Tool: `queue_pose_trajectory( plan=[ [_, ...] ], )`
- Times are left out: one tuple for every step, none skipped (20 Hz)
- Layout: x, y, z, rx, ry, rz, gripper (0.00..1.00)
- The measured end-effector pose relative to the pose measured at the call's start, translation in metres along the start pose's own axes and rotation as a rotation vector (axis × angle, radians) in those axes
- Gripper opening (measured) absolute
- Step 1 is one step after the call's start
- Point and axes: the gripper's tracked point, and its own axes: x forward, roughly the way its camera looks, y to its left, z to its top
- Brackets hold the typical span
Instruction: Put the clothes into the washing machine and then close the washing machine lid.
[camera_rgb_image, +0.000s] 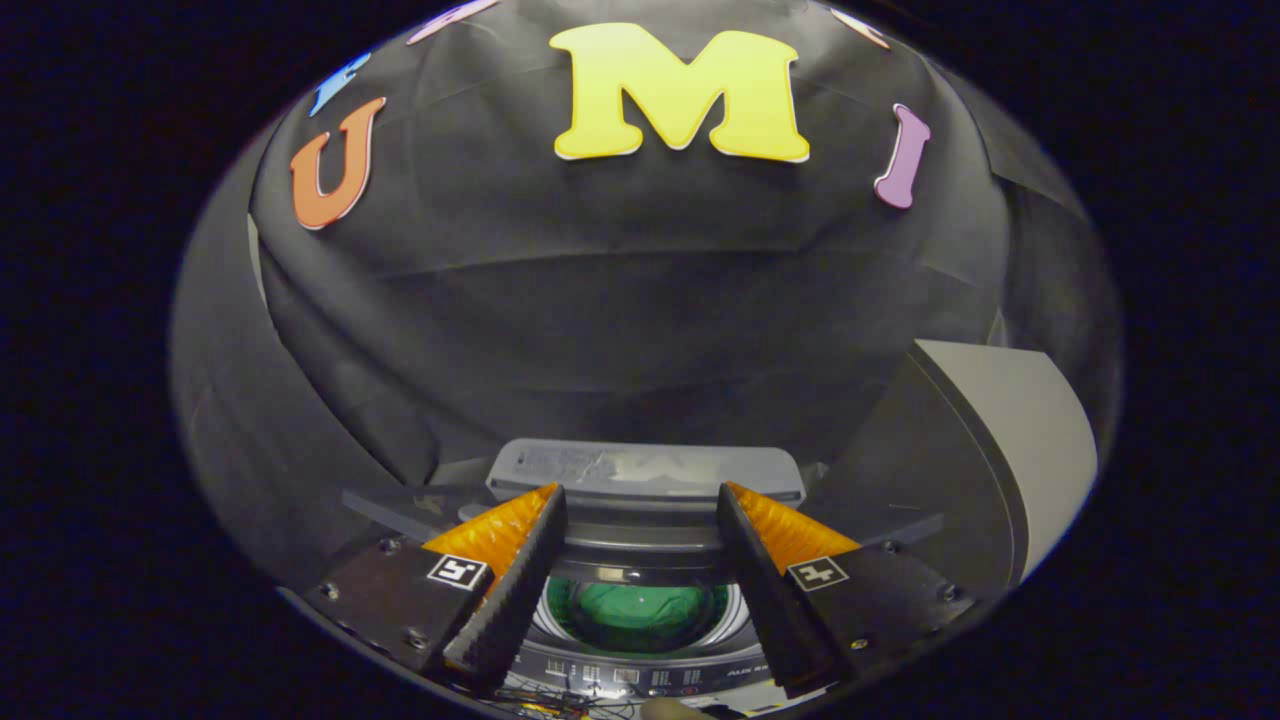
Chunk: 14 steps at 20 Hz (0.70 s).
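- The gripper (640, 505) looks down on a top-loading washing machine (640, 675), with its two fingers (510, 590) spread wide apart and nothing between them; the claw is open.
- Neither finger touches the machine or the clothing.
- The washing machine sits just ahead of and below the fingers, at 6 o'clock from the fingertips, and its round drum opening shows in the gap between them.
- A green garment (640, 612) lies bunched inside the drum, filling the opening; it is the task's clothing and it is already in the machine.
- The pale ring of the drum rim (738, 610) curves around the green cloth on both sides.
- The washing machine lid (645, 468) stands raised at the back of the machine, at 12 o'clock from the drum, just beyond the fingertips; it is grey and glossy, and the machine is not closed.
- A control panel (640, 678) with small buttons and markings runs along the near edge of the machine, at 6 o'clock from the drum.
- A few thin wires (560, 703) lie at the near side of the panel, at about 7 o'clock from the drum.
- A large grey curved panel (1010, 440) stands to the side, at about 2 o'clock from the drum and well apart from the fingers; what it belongs to cannot be told.
- Black cloth (640, 290) hangs behind the machine as the booth's wall, beyond the lid.
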Motion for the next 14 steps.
queue_pose_trajectory(
  plan=[
    [-0.001, -0.001, -0.013, -0.006, 0.024, -0.001, 0.94],
    [-0.002, 0.002, -0.028, -0.003, 0.049, 0.004, 0.94],
    [-0.002, 0.002, -0.042, 0.000, 0.076, 0.007, 0.94],
    [0.001, 0.001, -0.055, 0.004, 0.106, 0.009, 0.94],
    [0.003, 0.001, -0.067, 0.009, 0.133, 0.007, 0.94],
    [0.002, 0.000, -0.075, 0.014, 0.150, 0.008, 0.94],
    [0.003, -0.004, -0.080, 0.018, 0.162, 0.003, 0.94],
    [0.002, -0.005, -0.082, 0.021, 0.167, 0.002, 0.94],
    [0.001, -0.005, -0.084, 0.021, 0.165, 0.000, 0.94],
    [-0.001, -0.006, -0.083, 0.018, 0.160, -0.002, 0.94],
    [-0.003, -0.007, -0.081, 0.014, 0.156, -0.005, 0.94],
    [-0.004, -0.007, -0.078, 0.013, 0.150, -0.005, 0.94],
    [-0.007, -0.008, -0.077, 0.011, 0.145, -0.007, 0.94],
    [-0.009, -0.008, -0.075, 0.011, 0.139, -0.006, 0.94]
  ],
)
